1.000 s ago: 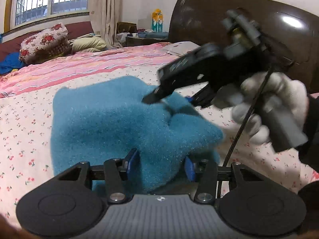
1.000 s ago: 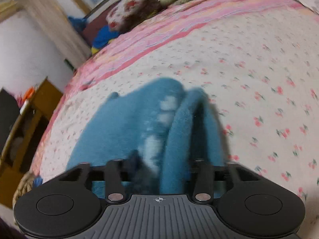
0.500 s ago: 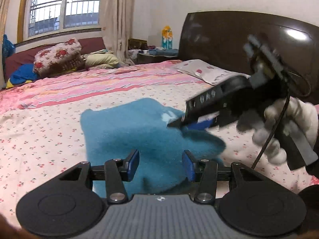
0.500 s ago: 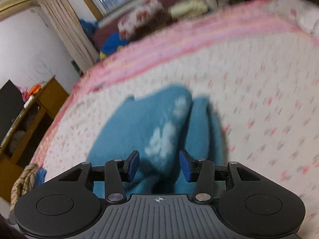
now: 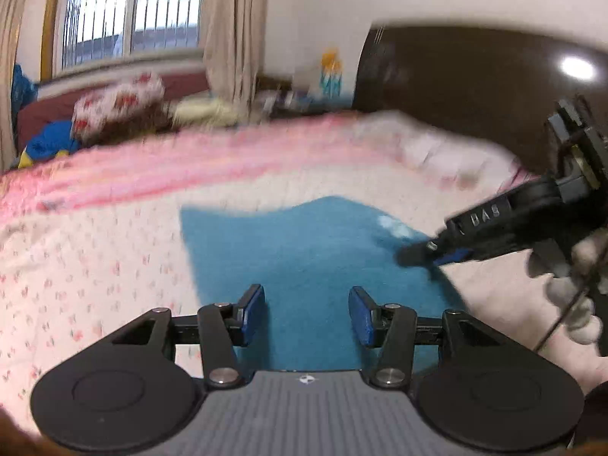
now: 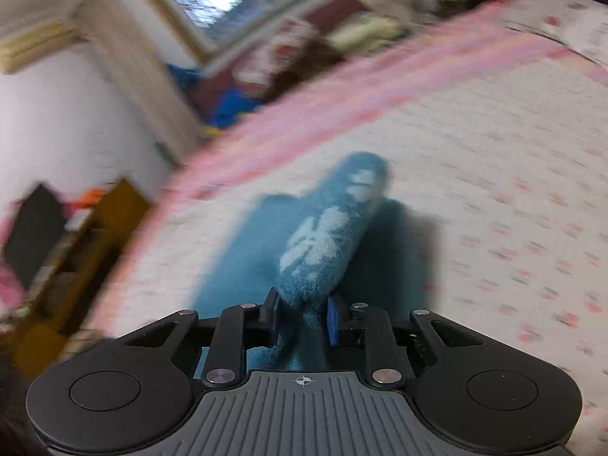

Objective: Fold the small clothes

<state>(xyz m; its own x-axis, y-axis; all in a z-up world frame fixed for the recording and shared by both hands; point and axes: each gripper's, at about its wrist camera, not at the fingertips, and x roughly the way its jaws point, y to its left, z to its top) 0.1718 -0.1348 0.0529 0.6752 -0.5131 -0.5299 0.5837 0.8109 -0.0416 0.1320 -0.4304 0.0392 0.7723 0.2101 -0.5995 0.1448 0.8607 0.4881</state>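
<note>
— Hovering on the left, what is the left gripper [image 5: 306, 311] doing?
— Spread wide, empty, above the fuzzy teal fleece garment [image 5: 304, 250] lying on the floral pink bedsheet [image 5: 95, 266].
— And rightward?
— The right gripper [image 6: 302, 314] is clenched on a raised fold of it.

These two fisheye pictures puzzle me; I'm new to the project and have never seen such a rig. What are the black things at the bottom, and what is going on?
No robot here: a person holds a two-finger gripper in each hand, with a camera on each looking forward along its fingers. One picture is from the left gripper; its blue-padded fingers stand apart, holding nothing, above a blue fleece garment lying on a flowered bedsheet. At its right you see the right gripper in a white-gloved hand. The other picture is the right gripper's own view: its fingers pinch a fold of the same garment. The motion blurs the background.
</note>
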